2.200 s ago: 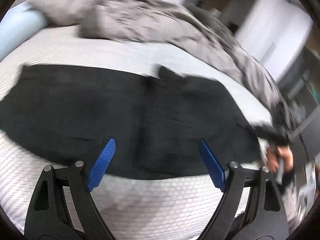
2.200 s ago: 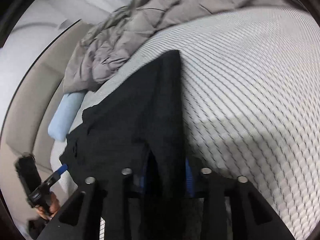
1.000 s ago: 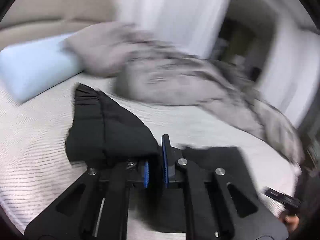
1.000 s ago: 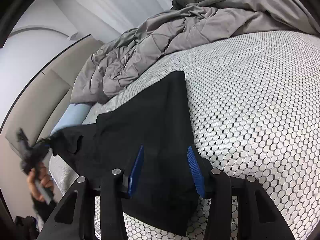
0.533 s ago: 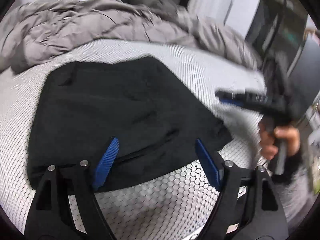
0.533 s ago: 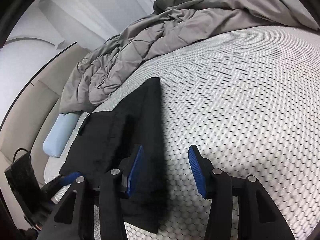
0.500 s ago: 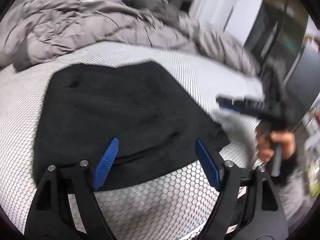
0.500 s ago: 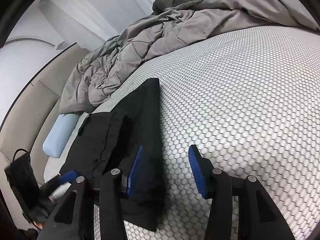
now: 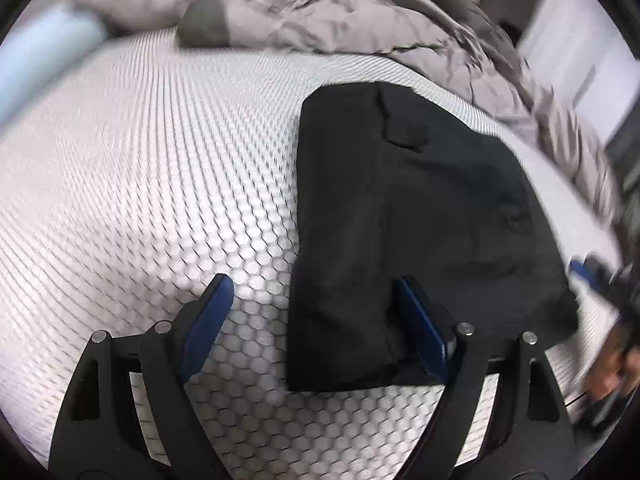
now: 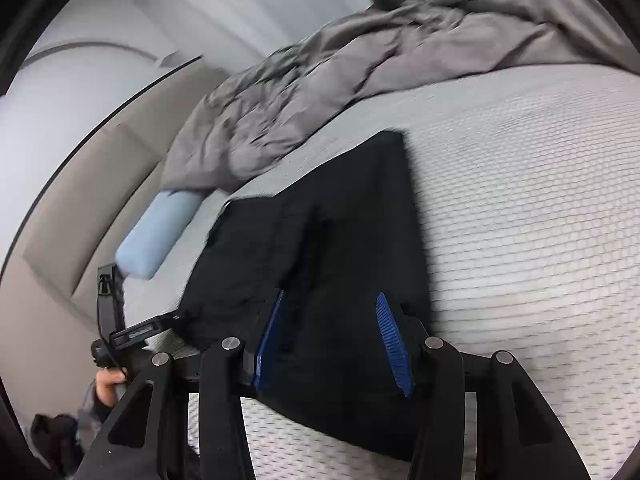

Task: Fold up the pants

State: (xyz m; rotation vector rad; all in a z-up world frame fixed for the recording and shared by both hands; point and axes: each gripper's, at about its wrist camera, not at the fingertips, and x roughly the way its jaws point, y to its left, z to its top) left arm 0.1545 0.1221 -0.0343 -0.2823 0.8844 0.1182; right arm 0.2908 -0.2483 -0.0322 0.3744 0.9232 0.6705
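We see a white mattress (image 9: 160,184) with a honeycomb weave, a rumpled grey duvet (image 9: 340,12) heaped along its far side, a pale blue bolster pillow (image 10: 160,232) tucked just beside the duvet's end, and a beige padded headboard (image 10: 100,184) behind.

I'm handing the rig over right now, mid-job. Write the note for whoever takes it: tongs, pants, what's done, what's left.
Left tongs: open, empty, over the near left edge of the pants.
Right tongs: open, empty, over the pants' near end.
Pants: a compact black folded stack, flat on the mattress, apart from the grey duvet and blue pillow.
Done: folds are in.
Left: probably only a tidy-up or one last fold.
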